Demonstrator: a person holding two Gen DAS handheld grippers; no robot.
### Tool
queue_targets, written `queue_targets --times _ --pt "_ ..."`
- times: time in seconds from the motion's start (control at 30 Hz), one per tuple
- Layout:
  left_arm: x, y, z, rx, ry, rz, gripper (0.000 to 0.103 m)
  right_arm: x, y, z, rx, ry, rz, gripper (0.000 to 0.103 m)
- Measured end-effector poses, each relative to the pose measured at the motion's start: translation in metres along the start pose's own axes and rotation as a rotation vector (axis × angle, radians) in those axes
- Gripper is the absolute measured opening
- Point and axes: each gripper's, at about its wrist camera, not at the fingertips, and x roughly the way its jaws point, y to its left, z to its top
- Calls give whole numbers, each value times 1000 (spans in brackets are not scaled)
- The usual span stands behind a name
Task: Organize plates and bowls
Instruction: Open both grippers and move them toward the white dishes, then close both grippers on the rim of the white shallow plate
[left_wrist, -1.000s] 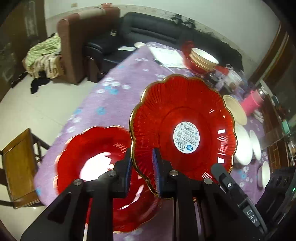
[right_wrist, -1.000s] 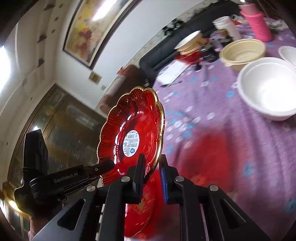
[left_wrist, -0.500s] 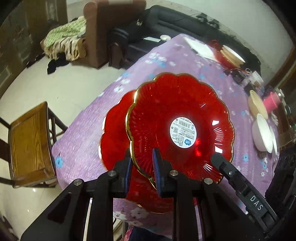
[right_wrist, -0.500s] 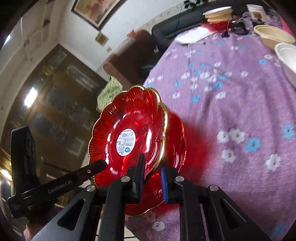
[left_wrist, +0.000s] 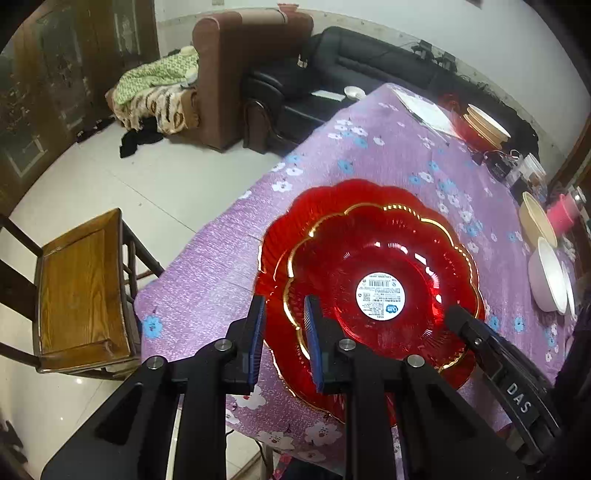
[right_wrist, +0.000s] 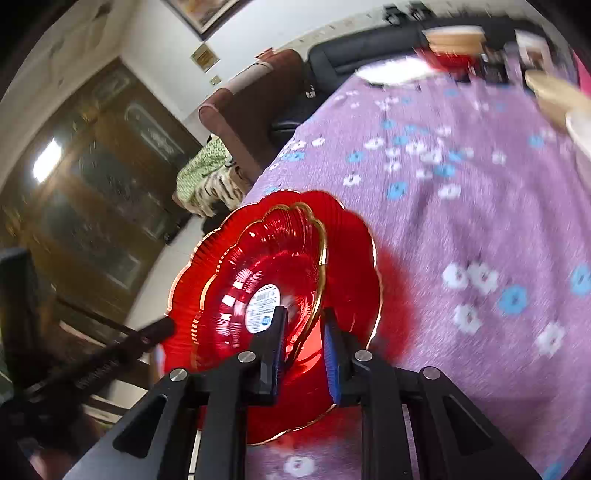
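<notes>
stacking half done: upper red plate (left_wrist: 384, 266) lies nested on lower red plate (left_wrist: 275, 258). your right gripper (right_wrist: 303, 347), jaws just opening, straddles its rim; your left gripper (left_wrist: 282, 334) straddles the rim without pinching. bowls (left_wrist: 546, 277) beyond the stack remain unsorted.

A wooden chair (left_wrist: 79, 291) stands beside the table's purple flowered cloth (left_wrist: 388, 155). Behind are a brown armchair (left_wrist: 236, 74), a black sofa (left_wrist: 369, 62) and a green blanket (left_wrist: 155, 79).

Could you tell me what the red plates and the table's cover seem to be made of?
Top red plate: likely glass or clear plastic; glossy, translucent, ribbed, gold-edged scalloped rim, white barcode sticker in the middle. Lower red plate: same look, with the same ribbing and shine. Tablecloth: seems a matte purple fabric or crinkled sheet with a flower print; the fine wrinkled texture leaves it open.
</notes>
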Motion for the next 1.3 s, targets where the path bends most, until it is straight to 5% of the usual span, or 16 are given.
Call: queue_targets --times 0.3,0.4,0.47,0.93,1.3 --pt "-32 1 1 -32 -134 -4 21 -50 -30 16 17 -220 17 48" --pt "-41 -25 -2 32 -170 -5 44 -75 -58 18 62 -345 -27 66" --pt "-45 -43 -6 74 -185 -27 63 -84 -74 19 77 -389 -66 68" --pt "-38 -223 -52 453 -59 -215 63 -167 -208 -15 259 -537 -212 74" --pt "-50 -307 -67 633 -52 -288 63 -239 -299 -15 430 -610 -203 78"
